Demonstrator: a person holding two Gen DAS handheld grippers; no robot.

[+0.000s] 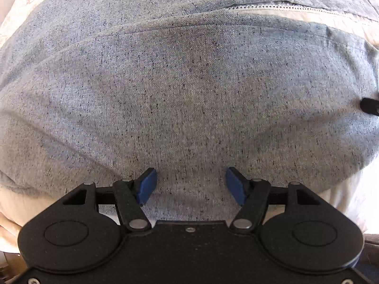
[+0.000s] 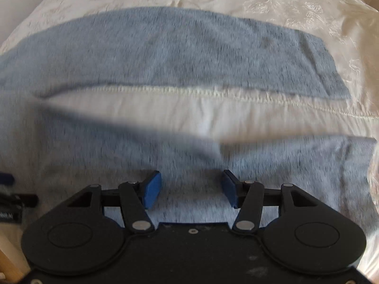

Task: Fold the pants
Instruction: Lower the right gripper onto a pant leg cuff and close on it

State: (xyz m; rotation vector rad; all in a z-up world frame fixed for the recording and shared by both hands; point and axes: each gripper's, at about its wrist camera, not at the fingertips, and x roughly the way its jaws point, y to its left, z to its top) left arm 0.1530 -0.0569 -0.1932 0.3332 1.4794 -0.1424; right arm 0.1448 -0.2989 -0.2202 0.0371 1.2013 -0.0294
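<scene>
Hovering, two open tongs, left tongs [image 1: 190, 185] and right tongs [image 2: 191, 188], over one pants [image 2: 165, 54].

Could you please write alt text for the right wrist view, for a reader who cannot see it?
The open right gripper, with blue pads, hovers over grey-blue pants spread on a cream bedspread. The two legs lie side by side, with a strip of bedspread between them; the image is motion-blurred.

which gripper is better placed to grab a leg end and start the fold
Right, probably. The right gripper is open above the near leg of the pants, whose end edge shows nearby. The left gripper sees only mid-fabric.
</scene>
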